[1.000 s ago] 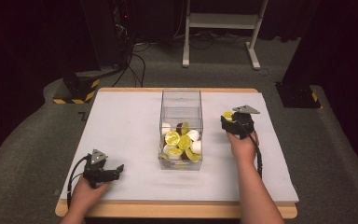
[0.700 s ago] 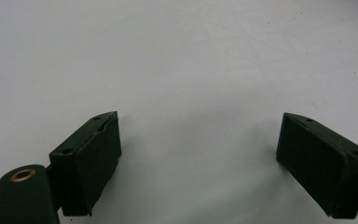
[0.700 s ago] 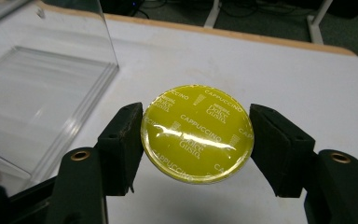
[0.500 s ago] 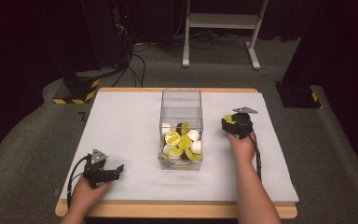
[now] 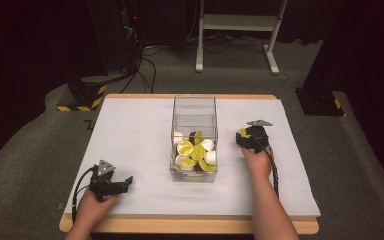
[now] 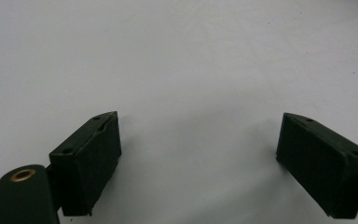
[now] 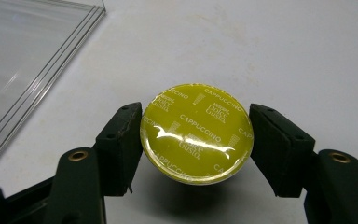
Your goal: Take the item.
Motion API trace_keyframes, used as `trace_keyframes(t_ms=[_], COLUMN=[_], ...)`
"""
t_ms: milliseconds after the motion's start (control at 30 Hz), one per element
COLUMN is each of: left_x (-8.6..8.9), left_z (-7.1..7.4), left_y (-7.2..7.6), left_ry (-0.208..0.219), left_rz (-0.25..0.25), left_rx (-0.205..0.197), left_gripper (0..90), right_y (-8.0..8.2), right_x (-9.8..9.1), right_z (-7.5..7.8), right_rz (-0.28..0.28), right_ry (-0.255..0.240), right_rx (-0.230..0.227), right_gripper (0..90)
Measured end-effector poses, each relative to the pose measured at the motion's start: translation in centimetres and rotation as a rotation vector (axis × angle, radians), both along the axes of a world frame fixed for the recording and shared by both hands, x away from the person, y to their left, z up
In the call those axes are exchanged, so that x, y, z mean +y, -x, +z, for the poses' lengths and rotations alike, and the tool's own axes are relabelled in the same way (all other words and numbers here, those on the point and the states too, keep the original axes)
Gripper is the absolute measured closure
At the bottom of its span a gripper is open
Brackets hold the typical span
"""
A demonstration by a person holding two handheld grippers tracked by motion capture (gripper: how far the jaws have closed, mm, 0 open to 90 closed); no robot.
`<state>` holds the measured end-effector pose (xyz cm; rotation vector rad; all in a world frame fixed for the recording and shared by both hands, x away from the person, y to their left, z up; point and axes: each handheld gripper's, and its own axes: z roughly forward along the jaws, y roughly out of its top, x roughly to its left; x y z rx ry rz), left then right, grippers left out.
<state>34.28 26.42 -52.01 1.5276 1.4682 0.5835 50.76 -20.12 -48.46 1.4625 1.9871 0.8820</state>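
Observation:
A yellow coffee capsule (image 7: pixel 196 133) with "Cappuccino" printed on its foil lid sits between the jaws of my right gripper (image 7: pixel 196 140), which is shut on its sides just above the white table. In the high view that capsule (image 5: pixel 242 133) and right gripper (image 5: pixel 249 138) are to the right of a clear plastic box (image 5: pixel 194 102). The box holds several yellow, white and brown capsules (image 5: pixel 192 152). My left gripper (image 5: pixel 121 183) rests near the front left of the table, and its jaws stand wide apart over bare surface (image 6: pixel 198 158).
The white table top (image 5: pixel 130 130) has a wooden front edge. In the right gripper view, the clear box wall (image 7: pixel 28 56) lies at the upper left. Beyond the table are a black-and-yellow striped base (image 5: pixel 82 95), cables and a white stand (image 5: pixel 235 22).
My right gripper with the capsule has drifted slightly toward the person. The left gripper has stayed put.

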Motion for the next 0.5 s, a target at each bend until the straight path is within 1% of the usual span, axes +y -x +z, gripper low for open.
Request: trace_keyframes(t_ms=[33, 67, 100, 133, 200, 367, 500], left_x=[0.0, 0.0, 0.0, -0.01, 0.0, 0.0, 0.0], left_z=[0.0, 0.0, 0.0, 0.0, 0.0, 0.0, 0.0], left_y=[0.0, 0.0, 0.0, 0.0, 0.0, 0.0, 0.0], left_ry=[0.0, 0.0, 0.0, 0.0, -0.001, -0.001, -0.001], left_rz=[0.0, 0.0, 0.0, 0.0, 0.0, 0.0, 0.0], left_rx=[0.0, -0.001, 0.0, 0.0, 0.0, 0.0, 0.0], left_gripper=[13.8, 13.8, 13.8, 13.8, 13.8, 13.9, 13.8], right_y=[0.0, -0.01, -0.04, -0.1, -0.16, -0.09, 0.04], right_x=[0.0, 0.0, 0.03, 0.01, -0.03, -0.19, -0.39], right_z=[0.0, 0.0, -0.01, -0.06, -0.12, 0.02, 0.35], right_rz=[0.0, 0.002, 0.001, 0.0, -0.004, -0.013, -0.011], right_ry=[0.0, -0.005, -0.011, -0.026, -0.036, -0.04, -0.05], right_rx=[0.0, 0.003, 0.01, 0.024, 0.038, 0.039, 0.034], right_gripper=[36.8, 34.8, 31.4, 26.5, 23.1, 19.9, 19.7])
